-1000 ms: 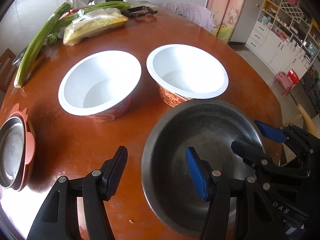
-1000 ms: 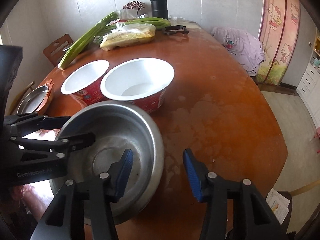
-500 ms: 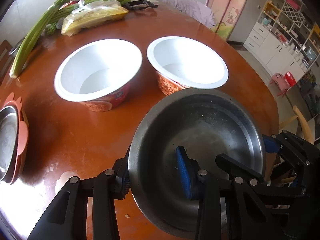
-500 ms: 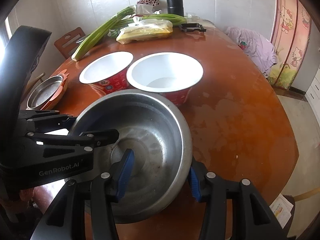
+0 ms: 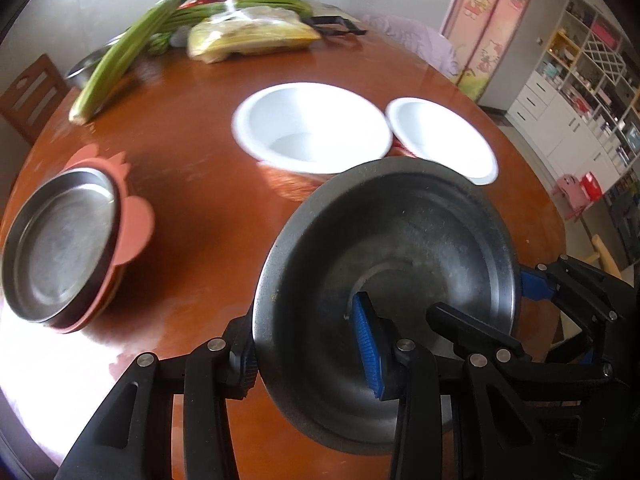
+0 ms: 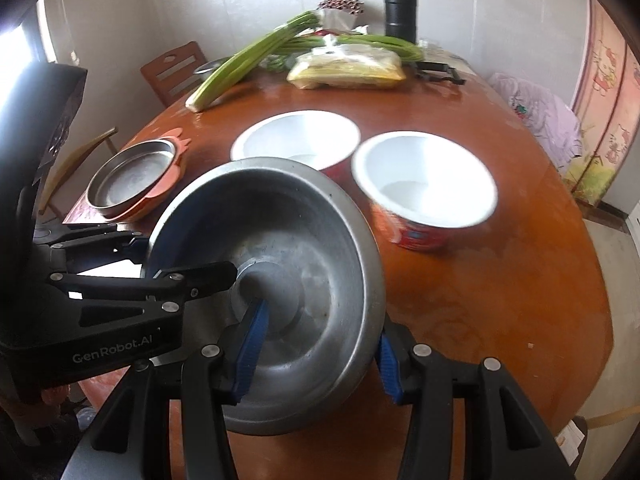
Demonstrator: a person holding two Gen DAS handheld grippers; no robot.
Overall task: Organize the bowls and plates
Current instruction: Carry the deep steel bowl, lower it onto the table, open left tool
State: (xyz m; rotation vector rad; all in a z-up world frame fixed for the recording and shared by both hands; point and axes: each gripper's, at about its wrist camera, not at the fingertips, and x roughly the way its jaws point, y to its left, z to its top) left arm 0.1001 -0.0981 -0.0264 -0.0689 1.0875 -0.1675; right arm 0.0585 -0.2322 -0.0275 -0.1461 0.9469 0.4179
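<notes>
Both claws grip the steel bowl (image 6: 288, 280) by opposite rims: left claw (image 5: 308, 344) and right claw (image 6: 316, 356) each pinch its wall, holding it tilted above the surface's (image 6: 500, 300) near edge, before two white bowls (image 6: 424, 180).

The steel bowl (image 6: 304, 280) is bare metal, dull grey and scuffed inside with a brighter rim, and the shallow metal plate (image 5: 56, 248) shows the same brushed, faintly reflective finish, seated on a matt salmon-coloured plastic plate (image 5: 134, 232). Both white noodle bowls (image 6: 424, 180) (image 6: 296, 142) look smooth and glossy inside with printed red outer walls. The wooden table (image 6: 500, 280) is lacquered reddish-brown, glossy, with cloudy worn patches.
</notes>
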